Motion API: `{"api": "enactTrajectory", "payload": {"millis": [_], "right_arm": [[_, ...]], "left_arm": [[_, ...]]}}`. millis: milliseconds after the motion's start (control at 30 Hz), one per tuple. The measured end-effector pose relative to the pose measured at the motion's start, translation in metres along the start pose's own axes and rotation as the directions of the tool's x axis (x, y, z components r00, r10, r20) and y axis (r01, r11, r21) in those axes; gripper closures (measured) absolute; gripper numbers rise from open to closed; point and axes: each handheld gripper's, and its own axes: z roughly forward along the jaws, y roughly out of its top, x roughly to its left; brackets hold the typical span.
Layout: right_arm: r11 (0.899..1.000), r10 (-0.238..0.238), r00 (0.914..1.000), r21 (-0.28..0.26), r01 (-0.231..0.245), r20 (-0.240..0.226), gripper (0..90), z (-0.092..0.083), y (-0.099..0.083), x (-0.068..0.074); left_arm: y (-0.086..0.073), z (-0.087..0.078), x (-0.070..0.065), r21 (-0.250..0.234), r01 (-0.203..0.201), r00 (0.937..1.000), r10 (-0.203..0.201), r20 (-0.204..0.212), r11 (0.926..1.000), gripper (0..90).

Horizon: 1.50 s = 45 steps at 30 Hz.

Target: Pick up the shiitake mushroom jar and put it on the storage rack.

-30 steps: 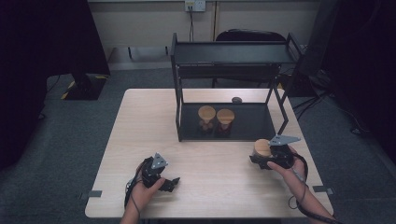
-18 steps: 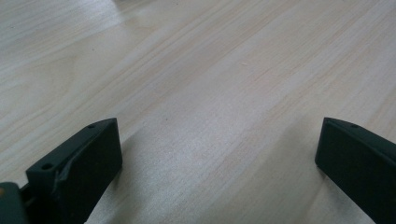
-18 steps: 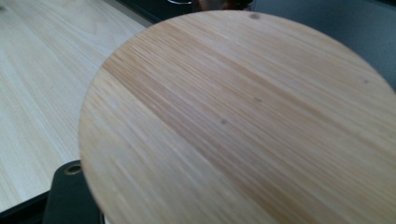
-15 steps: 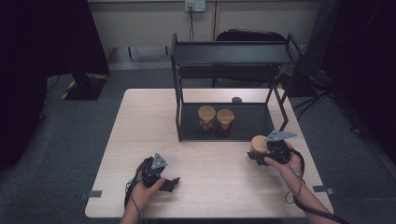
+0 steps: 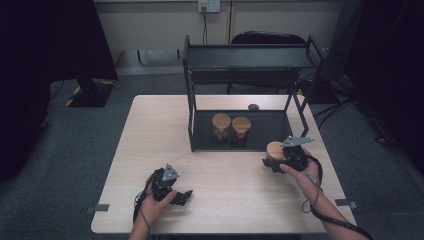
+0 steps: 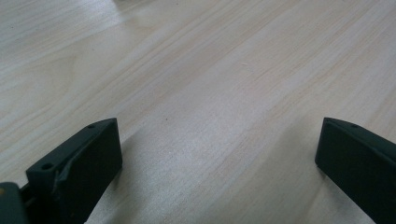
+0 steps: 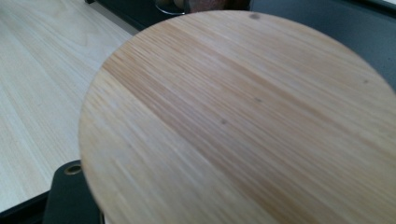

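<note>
A jar with a round wooden lid (image 5: pixel 274 149) is in my right gripper (image 5: pixel 272 160), which is shut on it just in front of the black rack's bottom tray (image 5: pixel 272 131). In the right gripper view the lid (image 7: pixel 243 121) sits close to the camera, with one black jaw showing at the bottom left. Two more wooden-lidded jars (image 5: pixel 221 121) (image 5: pixel 241 124) stand side by side on that tray. My left gripper (image 5: pixel 184 196) rests near the table's front left. Its jaws stand wide apart over bare wood, so the left gripper (image 6: pixel 219 126) is open and holds nothing.
The rack has a top shelf (image 5: pixel 250 56) on dark posts above the tray. A small dark round object (image 5: pixel 253 106) lies on the table behind the rack. A chair (image 5: pixel 270 37) stands beyond the table's far edge. Light wood tabletop (image 5: pixel 150 130) stretches left of the rack.
My right gripper has carried the jar a little farther from the person and leftward, toward the rack's tray. The left gripper has stayed where it was.
</note>
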Motion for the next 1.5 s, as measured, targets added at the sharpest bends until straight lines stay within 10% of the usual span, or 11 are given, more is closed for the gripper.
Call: {"api": "enactTrajectory", "payload": {"millis": [1500], "right_arm": [[1.000, -0.015, 0.9999, 0.020, 0.014, 0.006, 25.5, 0.031, 0.033, -0.010]], "left_arm": [[0.000, 0.000, 0.000, 0.000, -0.001, 1.0000, 0.001, 0.000, 1.0000, 0.2]]}}
